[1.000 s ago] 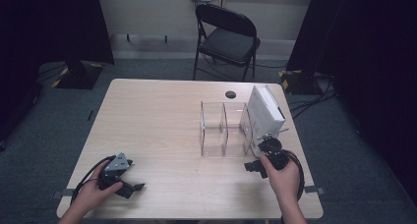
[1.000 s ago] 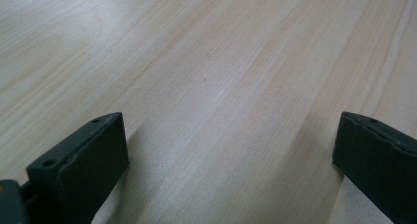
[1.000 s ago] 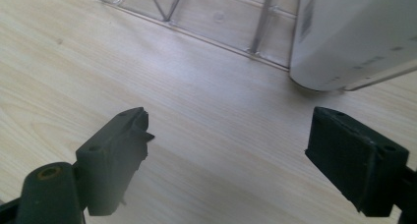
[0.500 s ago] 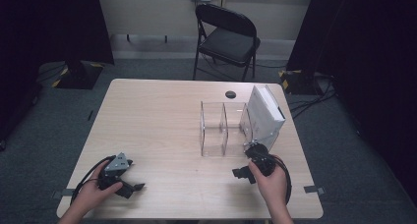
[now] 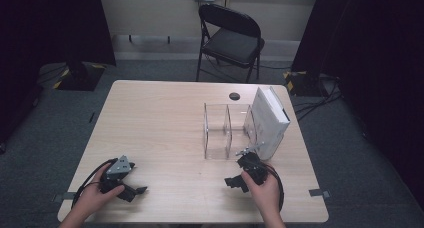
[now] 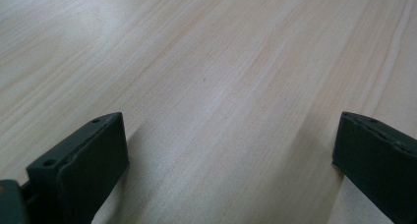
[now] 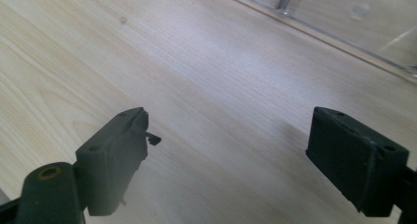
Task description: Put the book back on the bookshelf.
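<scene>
High view: the right gripper (image 5: 239,180) lies just in front of the clear divider rack (image 5: 227,130), apart from it; a white book (image 5: 270,122) leans against the rack's right side. The left gripper (image 5: 131,187) rests well left of the rack.

Left gripper view: jaws spread wide over bare table (image 6: 221,76).

Right gripper view: jaws spread, empty; the rack's base (image 7: 344,27) lies ahead, untouched.

On my table (image 5: 165,118), the clear divider rack (image 5: 227,132) stands right of centre, with the book (image 5: 270,120) leaning against its right side. My right gripper (image 5: 239,179) sits just in front of the rack; my left gripper (image 5: 131,189) sits at the near left corner.
</scene>
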`<state>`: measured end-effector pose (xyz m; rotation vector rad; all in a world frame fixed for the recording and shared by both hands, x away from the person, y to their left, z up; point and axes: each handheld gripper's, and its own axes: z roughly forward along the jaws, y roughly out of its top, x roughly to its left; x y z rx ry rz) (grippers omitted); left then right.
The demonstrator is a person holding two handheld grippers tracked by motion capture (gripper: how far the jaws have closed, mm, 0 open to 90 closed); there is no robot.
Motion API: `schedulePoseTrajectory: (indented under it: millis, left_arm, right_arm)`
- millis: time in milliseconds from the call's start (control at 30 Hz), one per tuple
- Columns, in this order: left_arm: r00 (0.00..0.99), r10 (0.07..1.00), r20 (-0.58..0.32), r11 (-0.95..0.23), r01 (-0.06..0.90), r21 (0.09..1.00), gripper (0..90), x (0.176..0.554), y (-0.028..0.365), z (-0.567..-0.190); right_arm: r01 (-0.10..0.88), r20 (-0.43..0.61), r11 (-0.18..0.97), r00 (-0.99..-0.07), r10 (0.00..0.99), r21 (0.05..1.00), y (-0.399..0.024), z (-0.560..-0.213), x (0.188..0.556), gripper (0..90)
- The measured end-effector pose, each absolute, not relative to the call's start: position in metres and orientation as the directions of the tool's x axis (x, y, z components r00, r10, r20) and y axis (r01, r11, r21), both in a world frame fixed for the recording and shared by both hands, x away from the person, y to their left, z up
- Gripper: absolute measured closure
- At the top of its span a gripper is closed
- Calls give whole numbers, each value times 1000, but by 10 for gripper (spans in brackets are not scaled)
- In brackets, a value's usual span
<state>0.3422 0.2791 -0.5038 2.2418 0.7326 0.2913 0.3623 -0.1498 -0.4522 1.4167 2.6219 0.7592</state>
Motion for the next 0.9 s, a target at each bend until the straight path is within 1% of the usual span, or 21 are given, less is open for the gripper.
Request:
schedulePoseTrajectory:
  millis: [100,200,233,367,400,433,567,767,900]
  left_arm:
    - [811,585,-15,-558,416,719,0,342,279,-504]
    - [810,586,-15,-557,416,719,0,342,279,-504]
    - [811,585,-15,-558,416,719,0,342,279,-504]
    - [811,586,-15,-557,416,719,0,342,279,-504]
    - [811,585,-15,-558,416,718,0,342,279,-504]
    - [810,586,-14,-557,416,719,0,342,279,-504]
    - [811,585,-15,-558,416,718,0,342,279,-504]
    - [810,586,-15,-557,416,719,0,342,279,-504]
    - [810,586,-15,-557,416,719,0,342,279,-504]
  right_arm:
    - [768,176,465,-582,794,441,-145,-456,361,144]
    - [756,185,464,-594,783,462,-141,-458,360,144]
    - [762,192,464,-591,784,452,-140,-459,359,144]
    - [745,186,479,-611,769,465,-137,-464,360,145]
    - [761,192,467,-593,782,450,-135,-464,358,145]
    - [749,183,481,-607,773,455,-135,-465,358,145]
    - [743,178,495,-618,766,451,-130,-468,357,145]
    - [713,154,518,-645,748,473,-124,-473,356,140]
    - [689,119,537,-661,741,486,-121,-475,355,135]
